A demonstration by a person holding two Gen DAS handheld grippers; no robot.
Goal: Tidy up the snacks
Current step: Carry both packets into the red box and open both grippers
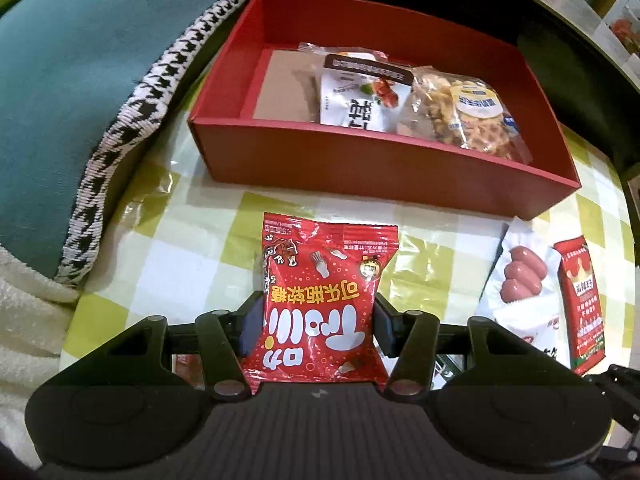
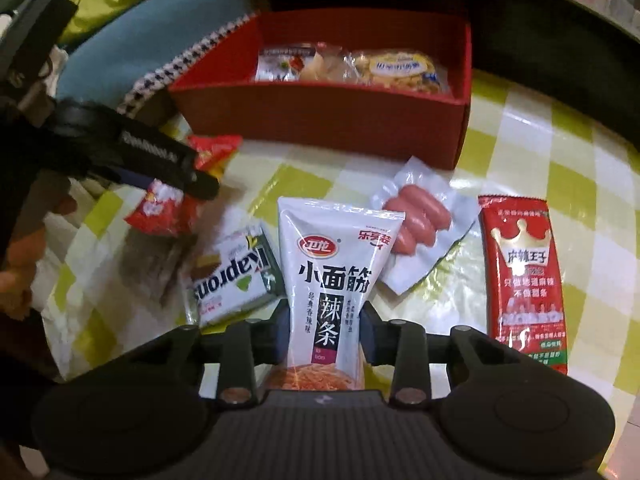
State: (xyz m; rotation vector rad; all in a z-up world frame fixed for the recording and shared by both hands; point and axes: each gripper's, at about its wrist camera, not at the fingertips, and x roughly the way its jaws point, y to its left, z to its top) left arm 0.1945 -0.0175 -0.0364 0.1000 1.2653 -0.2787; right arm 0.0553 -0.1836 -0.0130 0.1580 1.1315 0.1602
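Snacks are partway sorted: two packs already lie inside the red box (image 1: 384, 168), a white pouch (image 1: 360, 92) and a clear bag of golden crunchy pieces (image 1: 468, 116), with bare cardboard floor to their left. Now both hands are loaded! The left gripper (image 1: 318, 320) is clamped on a glossy red candy bag (image 1: 324, 300), crinkly foil, held just short of the box's near wall. The right gripper (image 2: 324, 324) is squeezed tight on a smooth white spicy-strip pouch (image 2: 332, 276), tall and tapered at its pinched base. On the desk (image 2: 540, 152), under a shiny yellow-and-white check cover, three remain: a vacuum-sealed sausage pack (image 2: 416, 224), a long red sachet (image 2: 524, 276) lying flat, and a boxy green-and-white wafer pack (image 2: 232, 276). By my read, roughly under halfway, five items to go.
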